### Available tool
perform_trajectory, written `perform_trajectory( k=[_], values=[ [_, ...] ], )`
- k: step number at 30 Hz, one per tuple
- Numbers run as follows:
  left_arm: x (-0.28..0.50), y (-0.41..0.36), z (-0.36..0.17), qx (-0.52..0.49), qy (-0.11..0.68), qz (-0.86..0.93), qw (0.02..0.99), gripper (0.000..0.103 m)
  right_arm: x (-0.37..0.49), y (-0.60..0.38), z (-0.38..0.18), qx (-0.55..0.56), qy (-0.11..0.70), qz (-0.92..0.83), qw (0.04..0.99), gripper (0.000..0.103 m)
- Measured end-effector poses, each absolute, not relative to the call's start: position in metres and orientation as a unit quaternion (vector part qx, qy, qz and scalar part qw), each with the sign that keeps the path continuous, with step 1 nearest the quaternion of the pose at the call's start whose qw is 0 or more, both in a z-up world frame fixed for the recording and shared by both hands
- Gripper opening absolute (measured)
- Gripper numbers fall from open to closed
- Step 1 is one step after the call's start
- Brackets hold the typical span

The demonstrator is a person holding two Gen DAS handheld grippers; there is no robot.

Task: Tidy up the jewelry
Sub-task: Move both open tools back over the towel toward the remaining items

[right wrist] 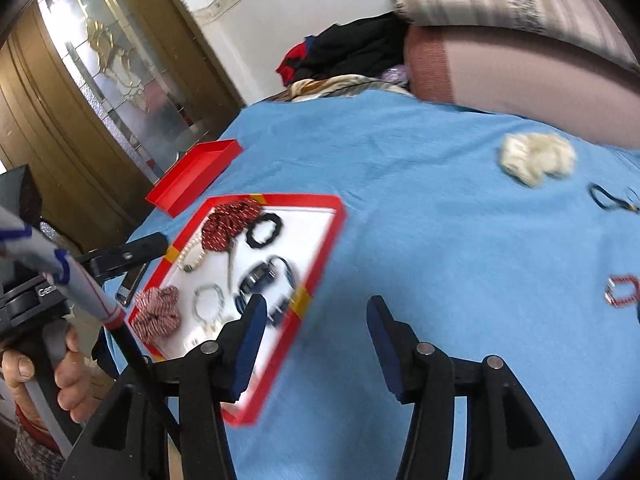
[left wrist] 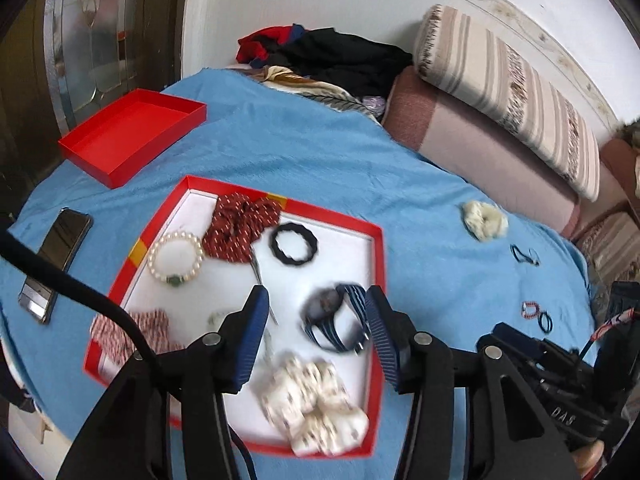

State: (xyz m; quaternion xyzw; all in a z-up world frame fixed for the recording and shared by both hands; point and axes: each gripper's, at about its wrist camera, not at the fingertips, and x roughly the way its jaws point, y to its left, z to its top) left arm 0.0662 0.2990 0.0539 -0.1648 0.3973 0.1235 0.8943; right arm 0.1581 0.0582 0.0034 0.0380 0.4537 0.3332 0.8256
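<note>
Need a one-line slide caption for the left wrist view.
Open left gripper above red tray of scrunchies and bracelets on blue cloth.

Cream printed scrunchie (left wrist: 316,408) at lower centre smeared by motion blur. Red-white scrunchie (left wrist: 132,332) partly hidden behind gripper frame. Red bead bracelet (right wrist: 622,291) cut by right edge. Phone (right wrist: 130,284) mostly hidden, left.

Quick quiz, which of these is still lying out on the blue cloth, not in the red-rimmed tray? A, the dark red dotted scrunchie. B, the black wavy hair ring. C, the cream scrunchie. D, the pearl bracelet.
C: the cream scrunchie lies alone on the blue cloth, apart from the red-rimmed tray, while the pearl bracelet, black wavy hair ring and dark red dotted scrunchie all lie inside it.
</note>
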Motion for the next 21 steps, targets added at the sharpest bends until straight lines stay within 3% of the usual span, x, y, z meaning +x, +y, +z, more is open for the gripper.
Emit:
perform_trajectory(
  k=[21],
  values=[
    [0.088, 0.11, 0.008, -0.069, 0.479, 0.01, 0.875, 0.051, 0.111, -0.219, -0.039, 0.137, 0.466, 0.147, 0.861, 0.057]
  ],
)
